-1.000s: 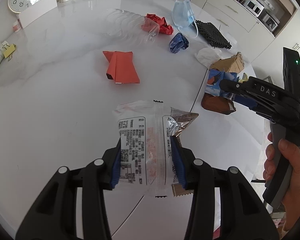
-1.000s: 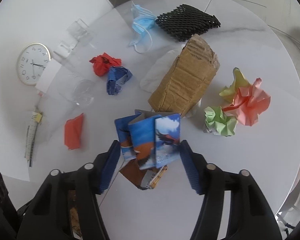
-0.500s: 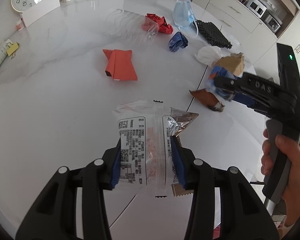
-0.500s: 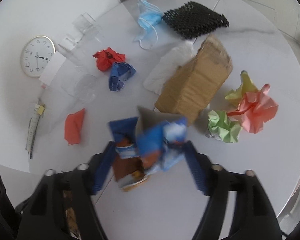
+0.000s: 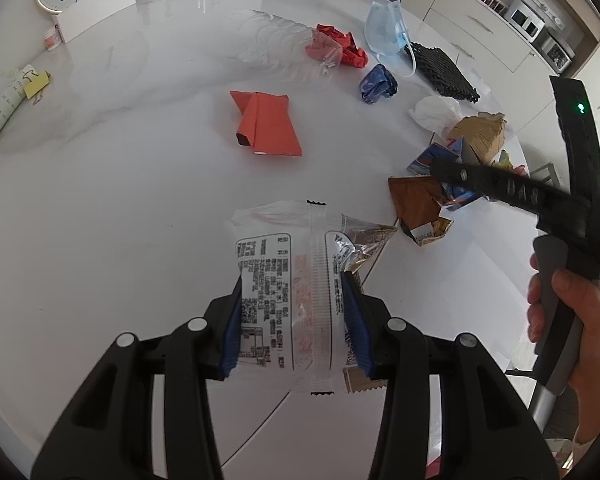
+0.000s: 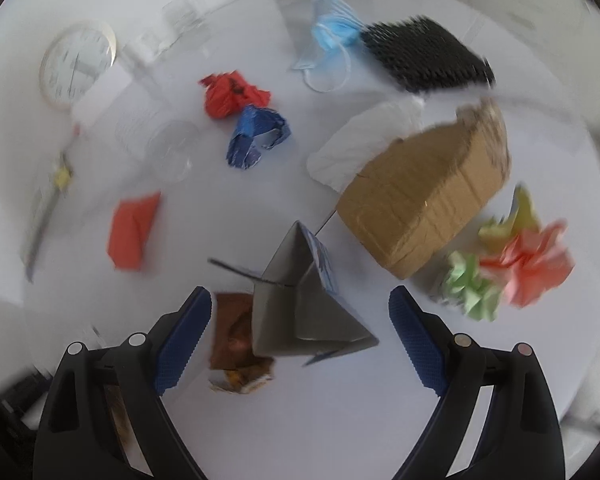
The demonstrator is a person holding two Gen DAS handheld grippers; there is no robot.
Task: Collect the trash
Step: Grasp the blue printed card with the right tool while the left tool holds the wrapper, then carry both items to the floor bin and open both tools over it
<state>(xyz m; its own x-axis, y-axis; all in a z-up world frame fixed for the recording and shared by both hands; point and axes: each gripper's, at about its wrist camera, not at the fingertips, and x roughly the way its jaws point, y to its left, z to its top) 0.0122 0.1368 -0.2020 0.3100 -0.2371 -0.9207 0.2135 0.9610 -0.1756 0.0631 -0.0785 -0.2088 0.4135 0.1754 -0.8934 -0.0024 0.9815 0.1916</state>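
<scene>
My left gripper (image 5: 291, 292) is shut on a clear snack wrapper (image 5: 280, 248) with black print, and a foil wrapper (image 5: 366, 236) is pinched behind it. Both hang over the white table (image 5: 120, 200). In the right wrist view my right gripper (image 6: 300, 296) has its jaws opening wide. A folded blue-and-grey carton (image 6: 300, 308) lies on the table between them, and neither pad touches it. A brown wrapper (image 6: 232, 328) lies just left of the carton. The left wrist view shows a hand (image 5: 572, 312) holding the right gripper over the carton (image 5: 428, 156).
A cardboard box (image 6: 424, 200), a white tissue (image 6: 360, 144) and green (image 6: 472, 284) and pink (image 6: 532, 256) paper balls lie right of the carton. Farther back are a black foam net (image 6: 424, 56), a blue mask (image 6: 332, 36), red paper (image 6: 228, 92), a blue crumple (image 6: 256, 132), orange paper (image 6: 132, 228) and a clock (image 6: 76, 64).
My right gripper has opened and let go of the blue carton, which dropped onto the table beside the brown wrapper, grey inside up. The left gripper kept its hold and stayed put.
</scene>
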